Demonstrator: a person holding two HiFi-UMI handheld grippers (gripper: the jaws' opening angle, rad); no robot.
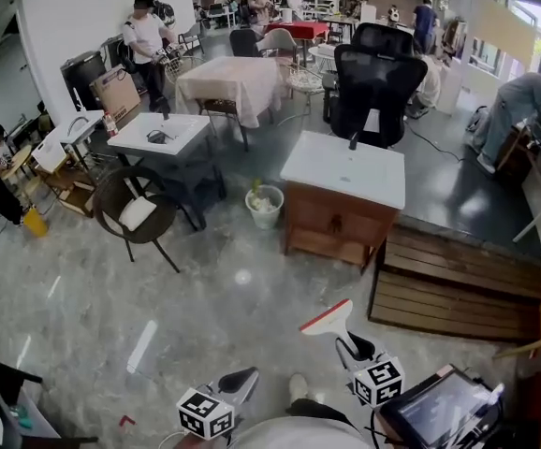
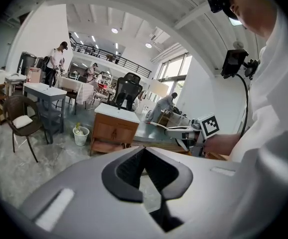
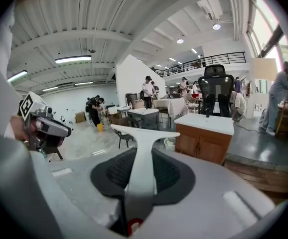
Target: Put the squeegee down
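Nearest you, your left gripper [image 1: 241,380] has its fingers together with nothing between them. Just right of it, your right gripper [image 1: 353,348] is clamped on the handle of the squeegee [image 1: 329,320], held in the air, blade end farthest from you, above the floor [image 1: 205,288]. Farther off stands a cabinet [image 1: 341,218] with a bin [image 1: 264,206] at its left.

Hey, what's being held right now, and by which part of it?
The right tongs grip the white squeegee by its handle, blade end out front. The left tongs hold nothing.
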